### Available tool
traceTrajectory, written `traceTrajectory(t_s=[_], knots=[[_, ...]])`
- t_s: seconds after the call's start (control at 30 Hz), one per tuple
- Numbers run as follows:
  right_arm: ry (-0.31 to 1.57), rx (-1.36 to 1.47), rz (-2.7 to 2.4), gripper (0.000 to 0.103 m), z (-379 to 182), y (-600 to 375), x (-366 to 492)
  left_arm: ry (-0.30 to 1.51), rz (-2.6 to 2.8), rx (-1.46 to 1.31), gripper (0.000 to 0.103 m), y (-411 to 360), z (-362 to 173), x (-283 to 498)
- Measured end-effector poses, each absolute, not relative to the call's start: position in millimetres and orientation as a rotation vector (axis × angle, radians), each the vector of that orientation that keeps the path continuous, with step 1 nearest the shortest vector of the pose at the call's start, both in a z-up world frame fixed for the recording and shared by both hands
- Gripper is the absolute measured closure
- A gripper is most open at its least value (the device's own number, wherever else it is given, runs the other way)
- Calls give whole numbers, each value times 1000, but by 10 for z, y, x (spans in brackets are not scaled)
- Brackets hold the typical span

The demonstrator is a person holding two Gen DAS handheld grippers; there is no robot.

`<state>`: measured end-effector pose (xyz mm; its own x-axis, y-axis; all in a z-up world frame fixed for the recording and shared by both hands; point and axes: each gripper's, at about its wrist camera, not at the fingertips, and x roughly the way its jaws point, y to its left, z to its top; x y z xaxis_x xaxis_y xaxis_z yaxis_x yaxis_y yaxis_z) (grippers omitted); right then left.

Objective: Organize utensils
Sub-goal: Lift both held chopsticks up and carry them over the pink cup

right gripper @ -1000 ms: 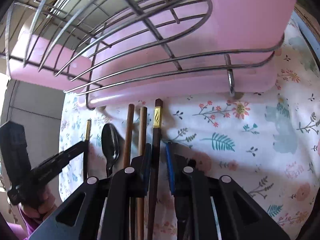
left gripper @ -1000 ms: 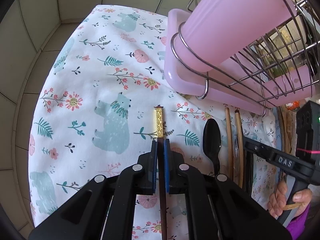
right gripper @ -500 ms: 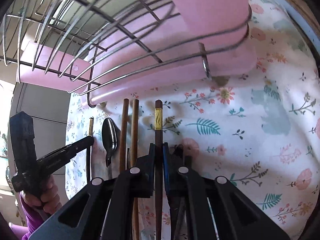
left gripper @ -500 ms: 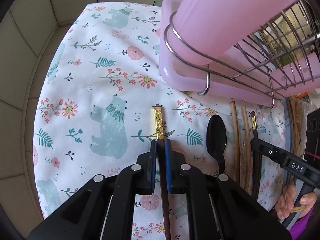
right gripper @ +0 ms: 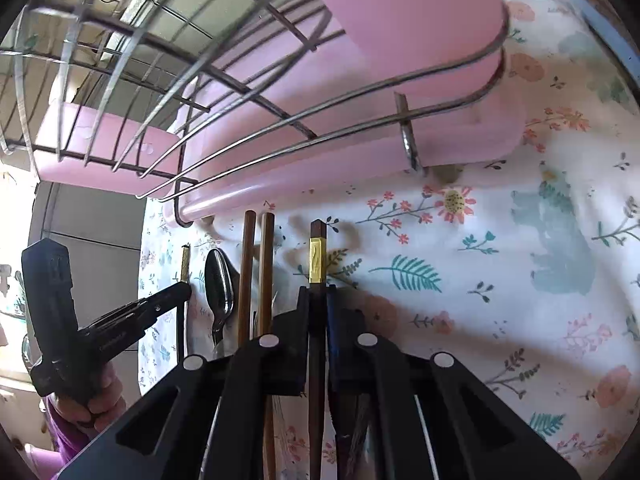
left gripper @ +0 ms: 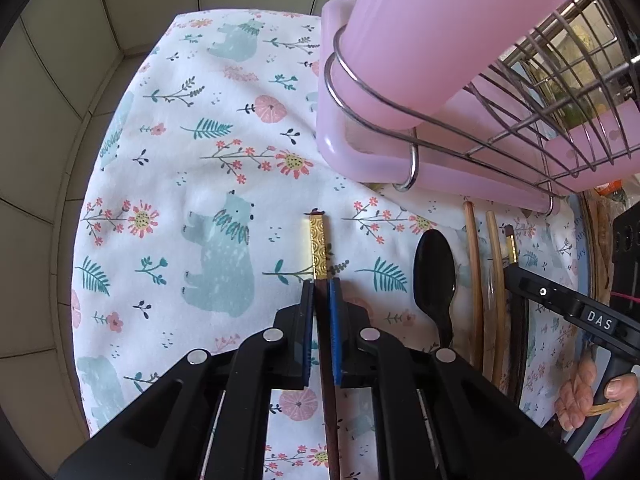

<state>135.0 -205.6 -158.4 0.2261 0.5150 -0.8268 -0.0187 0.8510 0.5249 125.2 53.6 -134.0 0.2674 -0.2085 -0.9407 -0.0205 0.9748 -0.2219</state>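
My left gripper (left gripper: 320,292) is shut on a dark chopstick with a gold band (left gripper: 319,246). My right gripper (right gripper: 318,296) is shut on a matching dark chopstick with a gold band (right gripper: 317,260). Between them on the floral cloth lie a black spoon (left gripper: 435,272), also in the right wrist view (right gripper: 219,284), and two brown wooden chopsticks (left gripper: 478,276), also in the right wrist view (right gripper: 256,264). A pink utensil cup (left gripper: 436,36) hangs in the wire rack above.
A wire dish rack (left gripper: 560,92) on a pink drip tray (left gripper: 452,170) stands at the back of the cloth (left gripper: 192,152). Tiled wall lies to the left. The rack overhangs the right gripper (right gripper: 200,80).
My right gripper closed on its gold-banded chopstick and lifted it toward the rack. My left gripper stayed shut on its chopstick and moved slightly forward.
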Motion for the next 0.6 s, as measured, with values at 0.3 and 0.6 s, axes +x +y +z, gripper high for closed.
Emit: traceTrajectory(t_s=[0.3, 0.6], knots=[[1084, 437, 430, 96, -1021, -2252, 930, 1139, -164, -276, 98, 709, -835, 912], [822, 426, 441, 96, -211, -2572, 634, 781, -175, -315, 98, 877, 148, 486]])
